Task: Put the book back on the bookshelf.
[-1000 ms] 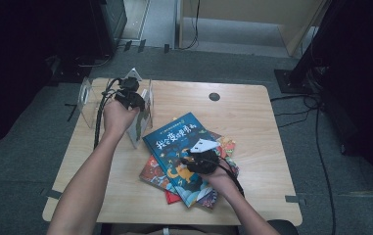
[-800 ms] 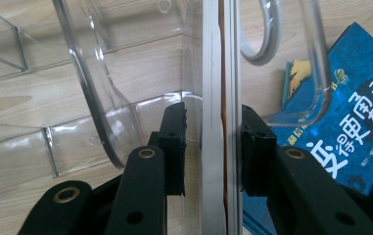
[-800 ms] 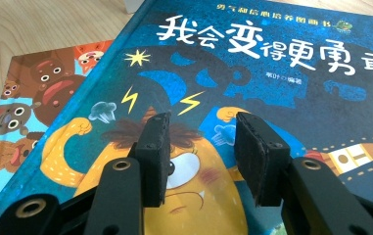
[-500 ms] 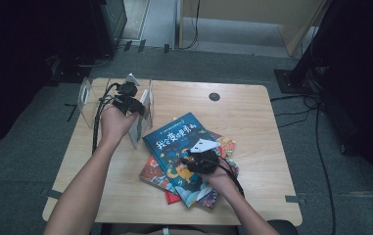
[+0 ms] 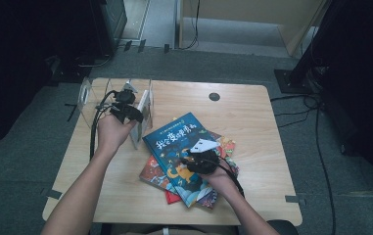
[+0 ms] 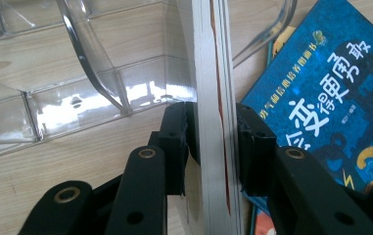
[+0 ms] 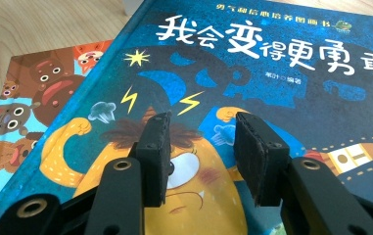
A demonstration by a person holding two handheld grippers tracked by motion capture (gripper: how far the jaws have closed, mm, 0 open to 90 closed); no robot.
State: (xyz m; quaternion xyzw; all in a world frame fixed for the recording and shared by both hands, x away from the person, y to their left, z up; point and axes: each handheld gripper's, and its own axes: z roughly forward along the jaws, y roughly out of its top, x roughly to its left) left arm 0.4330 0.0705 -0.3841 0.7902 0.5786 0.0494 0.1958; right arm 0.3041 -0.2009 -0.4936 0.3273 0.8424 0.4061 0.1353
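here we hold one thin book (image 6: 212,98) upright, its long axis vertical, clamped in the left gripper (image 6: 212,142) right at the clear rack (image 5: 90,95). our right gripper (image 7: 201,147), jaws half open on nothing, hovers over the blue book (image 7: 272,73) atop roughly three stacked others.

The clear rack (image 5: 88,98) walls the table's (image 5: 252,117) far left corner; its right half lies bare.
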